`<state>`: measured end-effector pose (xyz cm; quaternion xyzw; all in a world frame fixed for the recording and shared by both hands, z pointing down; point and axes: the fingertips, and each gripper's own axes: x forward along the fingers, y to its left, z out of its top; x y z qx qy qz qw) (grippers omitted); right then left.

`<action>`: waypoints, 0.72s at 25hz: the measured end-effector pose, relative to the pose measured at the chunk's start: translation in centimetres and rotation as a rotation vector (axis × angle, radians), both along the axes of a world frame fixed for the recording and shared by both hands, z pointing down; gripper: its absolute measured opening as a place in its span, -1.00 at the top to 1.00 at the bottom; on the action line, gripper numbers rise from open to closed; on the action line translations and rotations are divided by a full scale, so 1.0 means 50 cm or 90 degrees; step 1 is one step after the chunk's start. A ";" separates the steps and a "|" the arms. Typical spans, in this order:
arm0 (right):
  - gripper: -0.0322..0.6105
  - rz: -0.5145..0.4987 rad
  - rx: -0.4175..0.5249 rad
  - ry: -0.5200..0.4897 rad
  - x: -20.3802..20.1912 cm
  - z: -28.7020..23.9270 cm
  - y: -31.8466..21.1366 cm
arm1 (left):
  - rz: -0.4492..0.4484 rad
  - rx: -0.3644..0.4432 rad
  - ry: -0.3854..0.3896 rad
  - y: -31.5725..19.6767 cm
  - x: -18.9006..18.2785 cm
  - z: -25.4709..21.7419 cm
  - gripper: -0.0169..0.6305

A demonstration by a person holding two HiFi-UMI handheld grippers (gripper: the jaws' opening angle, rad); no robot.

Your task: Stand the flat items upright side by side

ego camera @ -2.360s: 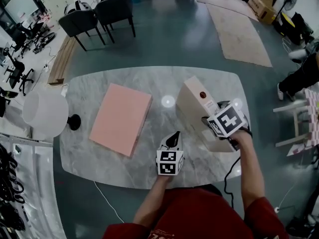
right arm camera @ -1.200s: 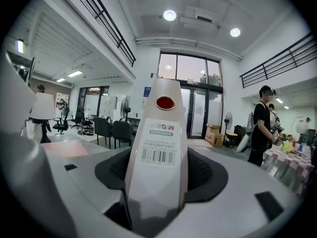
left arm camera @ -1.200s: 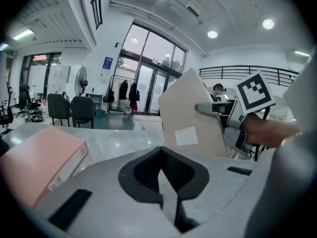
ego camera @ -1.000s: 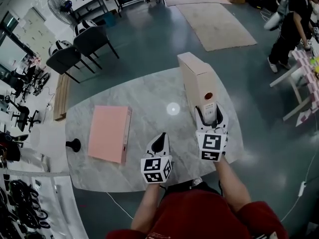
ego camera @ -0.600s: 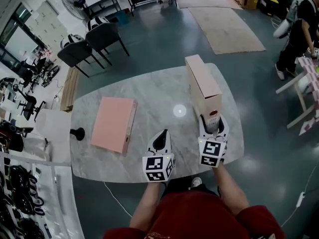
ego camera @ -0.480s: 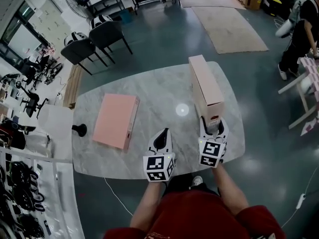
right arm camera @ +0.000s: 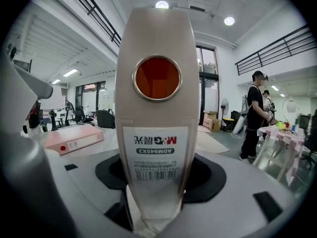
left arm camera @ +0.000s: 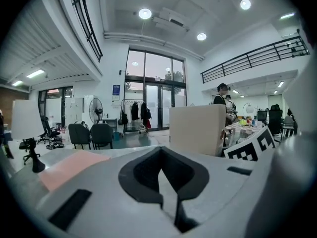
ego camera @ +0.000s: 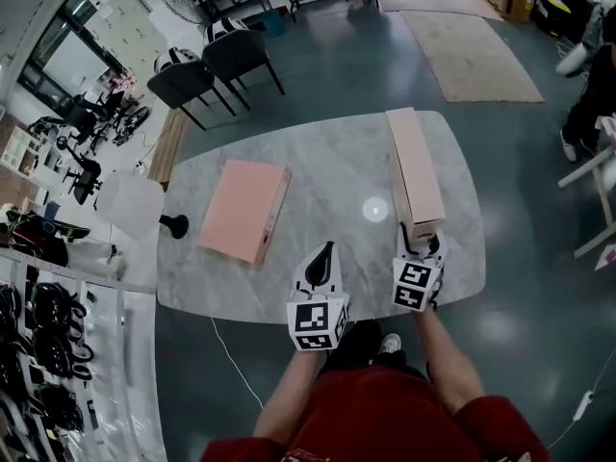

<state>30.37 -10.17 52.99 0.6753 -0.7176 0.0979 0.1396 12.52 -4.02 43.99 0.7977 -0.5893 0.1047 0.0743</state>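
My left gripper (ego camera: 327, 249) hangs over the near edge of the marble table (ego camera: 327, 162), left of centre. Its jaws are pressed together with nothing between them. To its right, my right gripper (ego camera: 421, 249) is clamped on the near spine of the beige lever-arch file (ego camera: 412, 166), one jaw on each side of the spine below the round finger hole. The printed spine label sits upside down between the jaws. This file stands upright on the right part of the table, and its long body runs away from me toward the far edge. I cannot tell whether its lower edge touches the tabletop. The pink lever-arch file (ego camera: 241, 210) lies flat on the left part of the table, well apart from the beige one, with its spine facing right. A white-shaded lamp (ego camera: 130, 203) stands at the left edge of the table. On the floor beyond the table, two dark chairs (ego camera: 226, 51) stand at the far left. A tan rug (ego camera: 472, 41) lies at the far right.
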 end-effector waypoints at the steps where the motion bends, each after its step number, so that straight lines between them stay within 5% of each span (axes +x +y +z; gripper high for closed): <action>1: 0.04 -0.002 0.000 0.000 -0.001 -0.001 -0.002 | -0.003 0.002 -0.002 0.005 -0.003 -0.003 0.93; 8: -0.14 -0.008 -0.004 -0.069 0.014 -0.002 0.019 | -0.032 0.010 -0.007 0.038 -0.034 -0.012 0.93; 18: -0.16 0.009 -0.011 -0.110 -0.017 0.003 0.154 | -0.056 0.012 -0.001 0.048 -0.126 -0.002 0.93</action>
